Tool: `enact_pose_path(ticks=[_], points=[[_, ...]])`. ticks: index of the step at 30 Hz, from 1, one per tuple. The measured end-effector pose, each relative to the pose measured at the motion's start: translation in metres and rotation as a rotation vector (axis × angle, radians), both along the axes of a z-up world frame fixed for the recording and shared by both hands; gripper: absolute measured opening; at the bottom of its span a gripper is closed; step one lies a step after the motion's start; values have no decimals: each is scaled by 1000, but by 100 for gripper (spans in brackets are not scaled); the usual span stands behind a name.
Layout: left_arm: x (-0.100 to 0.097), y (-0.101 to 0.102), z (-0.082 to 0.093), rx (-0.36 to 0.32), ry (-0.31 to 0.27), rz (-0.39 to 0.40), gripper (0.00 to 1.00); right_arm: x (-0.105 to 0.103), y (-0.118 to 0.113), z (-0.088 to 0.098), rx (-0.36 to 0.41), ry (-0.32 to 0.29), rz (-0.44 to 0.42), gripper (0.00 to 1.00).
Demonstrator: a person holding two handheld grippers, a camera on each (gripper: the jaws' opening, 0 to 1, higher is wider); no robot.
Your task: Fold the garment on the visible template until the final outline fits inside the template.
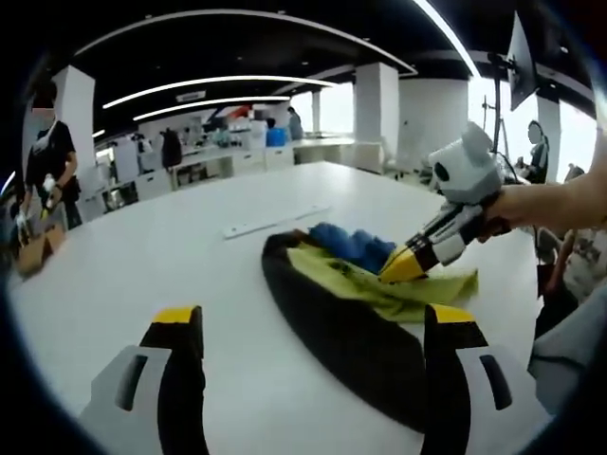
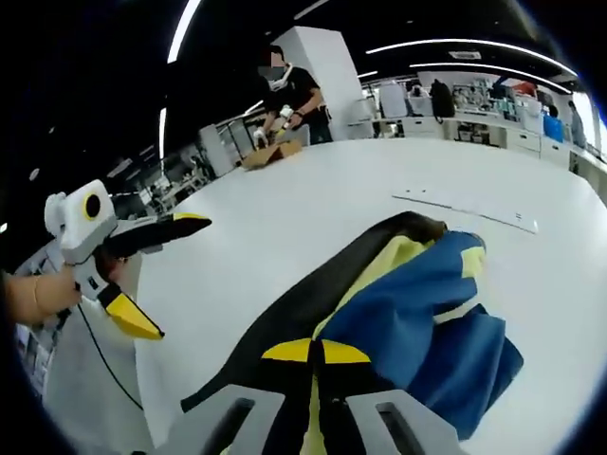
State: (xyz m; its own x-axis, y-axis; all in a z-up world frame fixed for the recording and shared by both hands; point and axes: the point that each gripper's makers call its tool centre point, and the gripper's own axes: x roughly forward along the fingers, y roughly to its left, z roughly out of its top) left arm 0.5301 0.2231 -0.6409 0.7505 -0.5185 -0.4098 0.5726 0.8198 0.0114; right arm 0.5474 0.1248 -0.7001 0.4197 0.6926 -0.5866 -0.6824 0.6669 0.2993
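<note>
A crumpled garment (image 1: 351, 313) in black, yellow-green and blue lies on the white table (image 1: 171, 256). In the left gripper view my left gripper (image 1: 313, 318) is open, its yellow-tipped jaws standing wide over the garment's black near edge with nothing held. My right gripper (image 1: 405, 267) comes in from the right, shut on the yellow-green fabric beside the blue part. In the right gripper view the right gripper (image 2: 318, 352) has its jaws pressed together on the garment (image 2: 427, 313). The left gripper (image 2: 163, 275) hangs open over the table's left side, held by a hand.
A thin white strip (image 1: 275, 220) lies flat on the table beyond the garment, also seen as the strip (image 2: 465, 207). A person in black (image 2: 285, 90) works at a cardboard box (image 2: 270, 154) at the far table edge. Desks and columns stand behind.
</note>
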Motion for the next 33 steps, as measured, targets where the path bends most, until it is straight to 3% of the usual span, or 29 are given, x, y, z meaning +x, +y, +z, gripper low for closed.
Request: enact_pose_path(ticks=[16, 22, 27, 33], points=[[-5, 5, 0, 1, 0, 10, 94, -12, 4, -38, -111, 24, 74, 0], [-6, 5, 0, -1, 1, 14, 94, -12, 6, -30, -85, 13, 84, 0], [-6, 5, 3, -2, -4, 17, 95, -11, 8, -10, -40, -21, 84, 23], [-7, 5, 5, -5, -6, 26, 98, -2, -5, 15, 5, -58, 57, 39]])
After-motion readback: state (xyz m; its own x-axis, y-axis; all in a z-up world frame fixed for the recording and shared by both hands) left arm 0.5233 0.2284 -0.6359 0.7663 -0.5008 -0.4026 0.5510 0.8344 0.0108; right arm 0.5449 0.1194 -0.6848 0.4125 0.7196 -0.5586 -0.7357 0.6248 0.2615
